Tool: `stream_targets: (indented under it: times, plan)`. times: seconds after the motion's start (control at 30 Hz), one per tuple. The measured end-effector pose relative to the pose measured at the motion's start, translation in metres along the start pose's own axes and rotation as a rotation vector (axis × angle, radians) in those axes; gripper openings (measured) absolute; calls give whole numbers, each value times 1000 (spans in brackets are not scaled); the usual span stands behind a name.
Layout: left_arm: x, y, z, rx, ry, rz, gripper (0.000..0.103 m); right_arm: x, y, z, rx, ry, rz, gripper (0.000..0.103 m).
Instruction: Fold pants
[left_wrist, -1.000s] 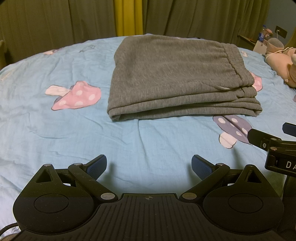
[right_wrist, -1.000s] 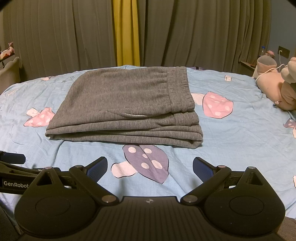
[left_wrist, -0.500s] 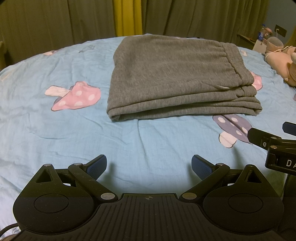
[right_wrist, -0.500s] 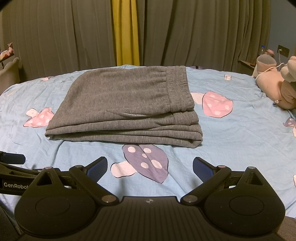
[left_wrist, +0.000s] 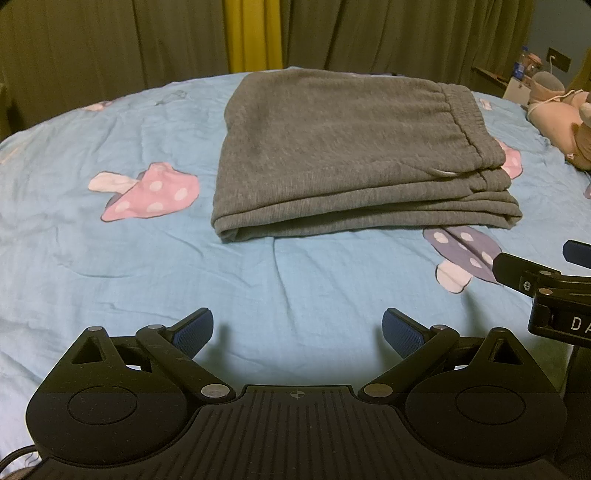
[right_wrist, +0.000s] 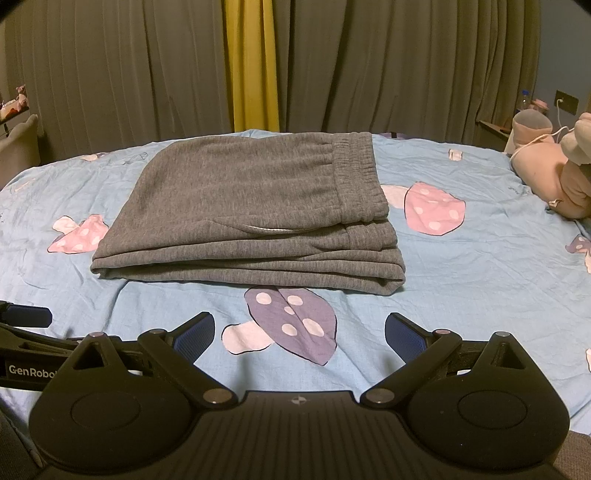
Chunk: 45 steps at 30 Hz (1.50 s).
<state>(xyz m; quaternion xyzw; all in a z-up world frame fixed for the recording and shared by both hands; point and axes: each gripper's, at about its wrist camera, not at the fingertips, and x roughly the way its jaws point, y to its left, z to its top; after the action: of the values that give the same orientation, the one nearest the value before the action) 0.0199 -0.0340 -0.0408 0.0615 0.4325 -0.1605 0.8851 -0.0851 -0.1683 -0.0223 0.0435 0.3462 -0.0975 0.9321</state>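
Where right view adds chair (right_wrist: 18, 144), folded pants (right_wrist: 255, 206)

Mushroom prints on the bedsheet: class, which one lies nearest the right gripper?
The purple mushroom print, just before the open right gripper; the pink mushroom prints lie farther off, flanking the folded grey pants.

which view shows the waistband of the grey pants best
The right wrist view: the elastic waistband lies near the middle of the frame, its gathered ribbing plain. In the left wrist view it is still visible but sits off toward the right, more slanted and stretched.
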Motion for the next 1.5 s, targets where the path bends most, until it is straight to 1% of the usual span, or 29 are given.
stream_targets:
  times: [1.5]
  plan:
    - [-2,3,1,-1,-6,-18,101,-1,1,1,-8,-3,-2,99]
